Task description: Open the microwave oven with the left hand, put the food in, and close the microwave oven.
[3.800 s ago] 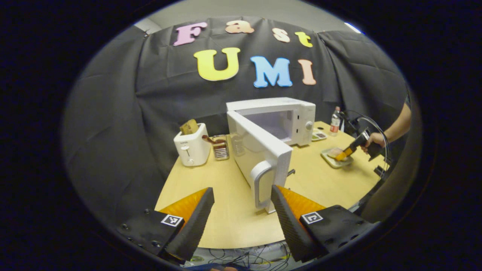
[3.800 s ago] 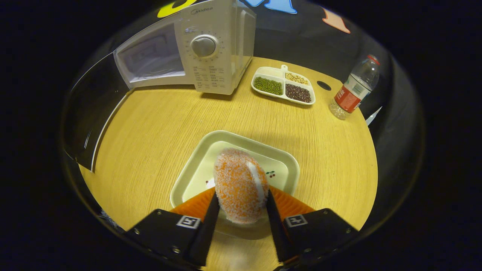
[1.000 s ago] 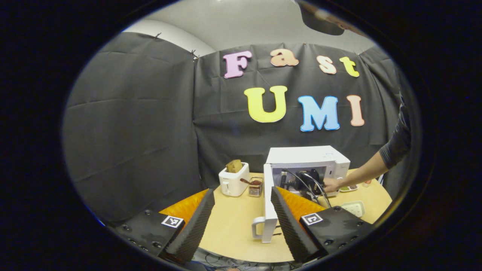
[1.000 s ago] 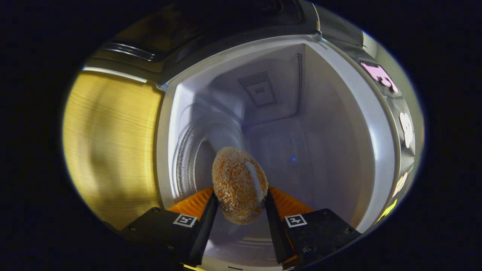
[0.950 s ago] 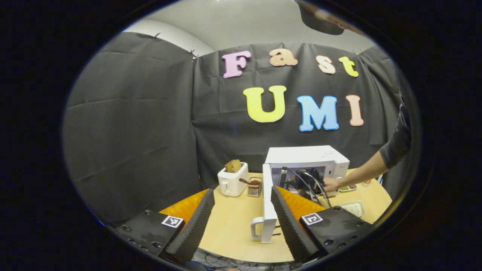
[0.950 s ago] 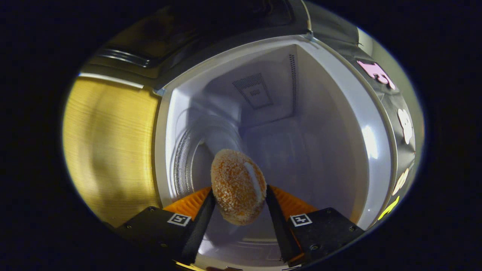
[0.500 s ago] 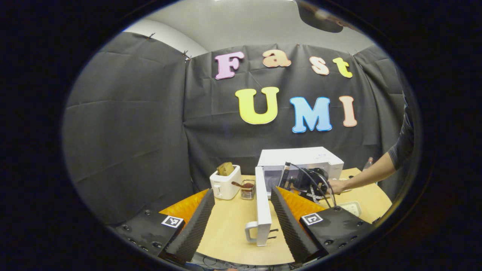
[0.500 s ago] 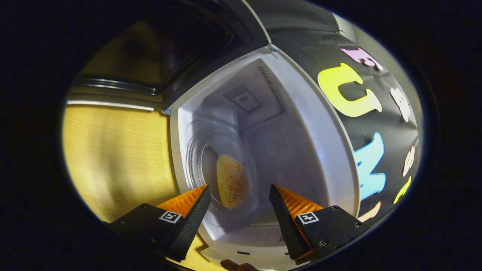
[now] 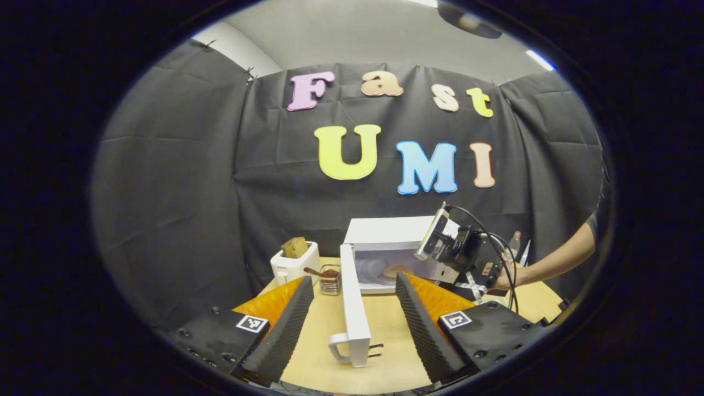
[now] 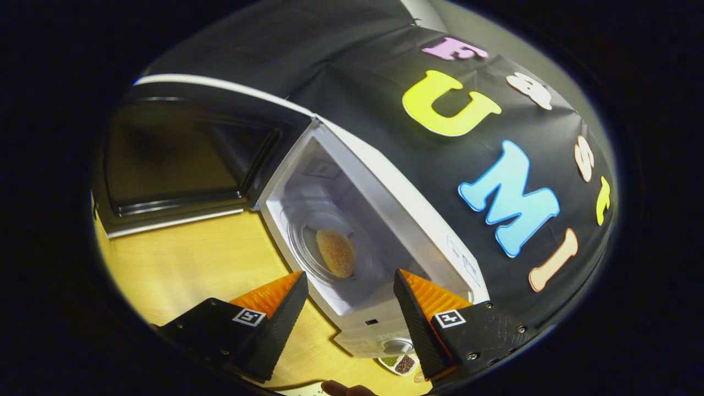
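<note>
In the left gripper view, the left gripper (image 9: 352,324) hangs with its fingers spread wide and nothing between them. The white box-shaped microwave oven (image 9: 385,250) stands on the round pale wooden table (image 9: 385,330), and its white door with a loop handle (image 9: 352,308) swings out toward 6 o'clock. The right gripper (image 9: 448,250) hovers in front of the oven at 3 o'clock, held by a hand (image 9: 503,278). A white toaster (image 9: 294,261) sits at 9 o'clock of the oven.

In the right gripper view, the right gripper (image 10: 349,308) has its fingers spread apart and empty. The orange crumbed oval food (image 10: 335,252) lies on the round glass plate (image 10: 308,250) inside the open oven.
</note>
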Demonstrator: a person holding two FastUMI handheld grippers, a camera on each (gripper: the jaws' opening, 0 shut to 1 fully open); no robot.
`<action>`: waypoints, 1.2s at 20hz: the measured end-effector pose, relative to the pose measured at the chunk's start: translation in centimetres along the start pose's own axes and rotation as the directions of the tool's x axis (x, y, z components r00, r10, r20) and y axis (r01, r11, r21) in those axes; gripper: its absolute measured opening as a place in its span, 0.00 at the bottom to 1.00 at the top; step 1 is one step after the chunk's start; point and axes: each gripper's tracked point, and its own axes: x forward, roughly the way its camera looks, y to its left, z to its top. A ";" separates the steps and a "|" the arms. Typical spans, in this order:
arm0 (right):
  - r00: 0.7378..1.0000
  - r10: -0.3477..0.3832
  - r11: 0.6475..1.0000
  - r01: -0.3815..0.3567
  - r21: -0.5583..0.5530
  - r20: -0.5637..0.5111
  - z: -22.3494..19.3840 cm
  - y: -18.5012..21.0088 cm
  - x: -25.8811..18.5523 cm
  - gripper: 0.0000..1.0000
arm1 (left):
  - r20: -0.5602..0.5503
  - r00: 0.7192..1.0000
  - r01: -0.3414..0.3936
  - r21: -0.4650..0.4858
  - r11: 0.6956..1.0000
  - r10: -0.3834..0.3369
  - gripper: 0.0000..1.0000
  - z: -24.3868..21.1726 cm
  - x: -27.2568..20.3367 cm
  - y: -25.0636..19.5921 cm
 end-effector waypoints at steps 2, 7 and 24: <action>1.000 -0.016 0.997 0.015 0.071 0.012 0.7 -1.0 -2.1 0.96 | 0.016 0.999 0.030 -0.016 0.999 -0.030 0.98 0.4 0.5 -0.3; 0.997 -0.059 0.936 0.040 0.349 0.044 2.6 -3.7 -8.2 0.95 | 0.058 0.996 0.072 -0.024 0.997 -0.071 1.00 1.7 1.7 -0.6; 0.898 -0.440 0.661 0.309 0.684 0.021 5.2 -12.8 -26.1 0.95 | 0.107 0.954 0.283 -0.003 0.959 -0.281 0.98 3.7 5.5 -2.8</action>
